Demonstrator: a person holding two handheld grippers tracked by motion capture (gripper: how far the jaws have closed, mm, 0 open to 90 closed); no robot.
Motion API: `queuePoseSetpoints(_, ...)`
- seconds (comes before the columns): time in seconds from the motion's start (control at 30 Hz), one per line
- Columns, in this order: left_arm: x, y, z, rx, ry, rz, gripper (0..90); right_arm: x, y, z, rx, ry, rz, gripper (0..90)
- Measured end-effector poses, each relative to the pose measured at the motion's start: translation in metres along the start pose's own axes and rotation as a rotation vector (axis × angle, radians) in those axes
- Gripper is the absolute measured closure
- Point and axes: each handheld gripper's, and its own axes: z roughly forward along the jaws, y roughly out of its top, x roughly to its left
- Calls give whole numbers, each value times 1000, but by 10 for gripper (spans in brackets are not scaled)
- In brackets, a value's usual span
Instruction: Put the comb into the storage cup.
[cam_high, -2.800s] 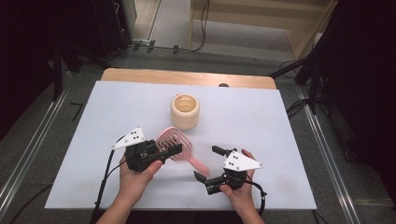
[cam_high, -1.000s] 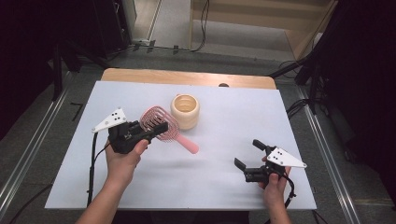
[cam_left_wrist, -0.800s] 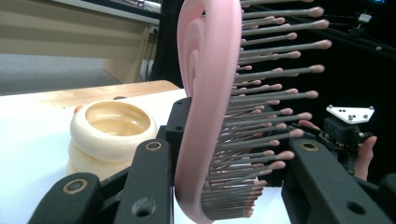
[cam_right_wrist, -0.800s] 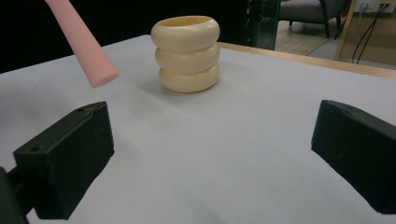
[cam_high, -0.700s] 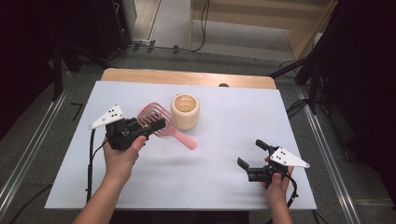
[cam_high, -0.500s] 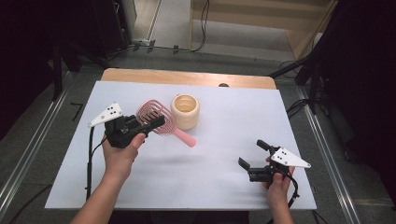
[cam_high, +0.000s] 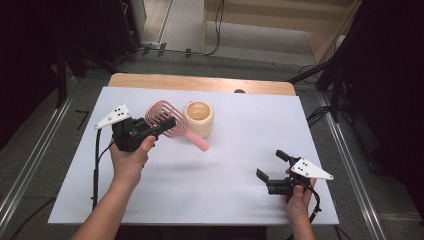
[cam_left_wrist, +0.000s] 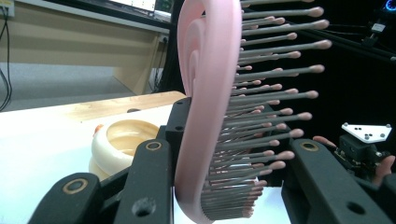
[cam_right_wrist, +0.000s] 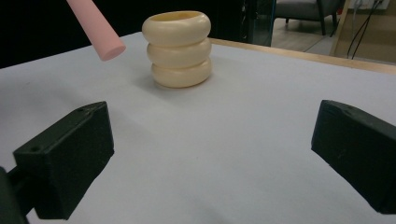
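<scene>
A: Entry, left side. The left gripper (cam_high: 157, 126) is seen in the high view over the left part of the counter (cam_high: 240, 165), which is covered by a white sheet. Its jaws are clamped on the pink hairbrush (cam_high: 162, 119); in the left gripper view the brush head (cam_left_wrist: 210, 107) is pinched edge-on between the two black jaws, bristles pointing to the right of that view.

B: Where is the brush itself recorded?

A: It is held off the counter, head at the jaws, handle (cam_high: 197, 141) slanting toward the person and ending just in front of the cream holder (cam_high: 199, 118). In the right gripper view the round handle end (cam_right_wrist: 100, 32) is seen hanging clear of the sheet, just left of the holder (cam_right_wrist: 180, 46).

B: The holder?

A: A cup of three stacked cream rings, upright, open at the top, standing on the sheet near the far edge. Whether the handle touches it cannot be told from the high view.

B: Right side?

A: The right gripper (cam_high: 272, 170) is noted low over the near right part of the counter, well apart from brush and holder. Its jaws are spread wide, with nothing between them; bare sheet is seen in the gap in the right gripper view.

B: Surroundings?

A: A strip of wood is noted along the far edge of the counter.
</scene>
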Motion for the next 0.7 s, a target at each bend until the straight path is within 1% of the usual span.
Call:
queuePoseSetpoints(0.1,1,2,1,-4,5,-4,653,0,0,0,1,-2,3,0)
queuePoseSetpoints(0.47,6,10,4,-15,13,2,653,-1,-1,0,2,-1,7,0)
queuePoseSetpoints(0.7,10,14,6,-17,21,-6,653,-1,-1,1,3,0,7,0)
